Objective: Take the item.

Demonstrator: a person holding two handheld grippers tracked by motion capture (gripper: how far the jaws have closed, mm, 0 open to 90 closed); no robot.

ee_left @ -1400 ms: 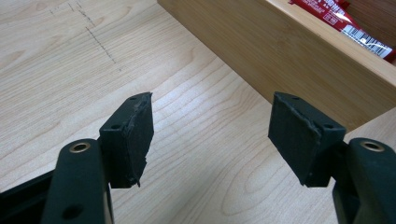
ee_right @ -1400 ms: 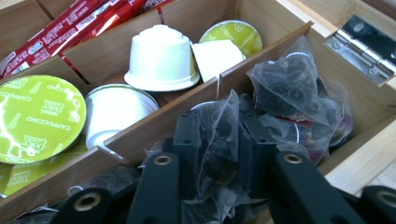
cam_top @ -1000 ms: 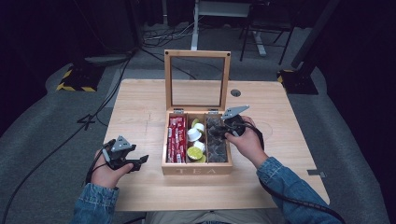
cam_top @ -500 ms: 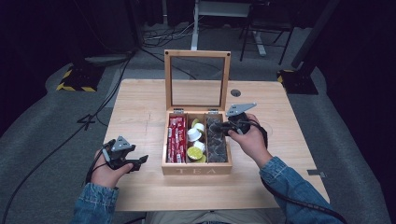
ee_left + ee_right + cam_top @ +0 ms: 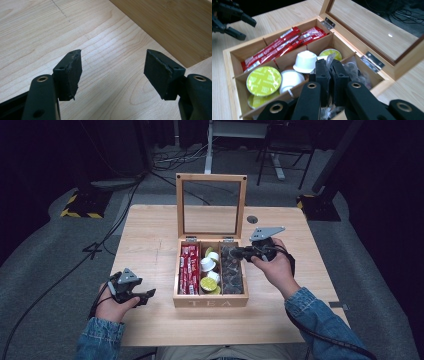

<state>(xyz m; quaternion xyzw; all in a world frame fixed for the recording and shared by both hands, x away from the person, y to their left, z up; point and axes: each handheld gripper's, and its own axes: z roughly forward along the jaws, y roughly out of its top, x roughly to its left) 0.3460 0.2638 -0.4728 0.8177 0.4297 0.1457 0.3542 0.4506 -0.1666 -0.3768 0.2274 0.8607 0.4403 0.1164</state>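
While the wooden tea box (image 5: 210, 301) stands open in the middle of the pale wood surface (image 5: 150, 240), with its glass-paned lid (image 5: 210, 205) upright at the far side, the right gripper (image 5: 239, 253) hovers over the box's right-hand compartment, held from the right by the person's right hand (image 5: 276, 267). In the right gripper view its jaws are clenched, and a thin, crinkled clear wrapper (image 5: 329, 59) sticks up from between the pads; what the wrapper contains cannot be told. Below the jaws lies the compartment of dark, clear-wrapped packets (image 5: 232, 270). The middle compartment holds white capsules (image 5: 305, 61) and lime-green-lidded capsules (image 5: 263, 80), and the left compartment holds red stick sachets (image 5: 279, 46) lying lengthwise. The left gripper (image 5: 146, 295) rests low at the near left of the surface, just beside the box's left wall and apart from it, gripped by the left hand (image 5: 112, 302) in a denim sleeve (image 5: 99, 342). Its jaws are released, standing wide with bare wood grain between the pads (image 5: 71, 72), and the left gripper view shows the box's side wall crossing the upper right corner. That gripper appears again, dark and far off, at the top left of the right gripper view.
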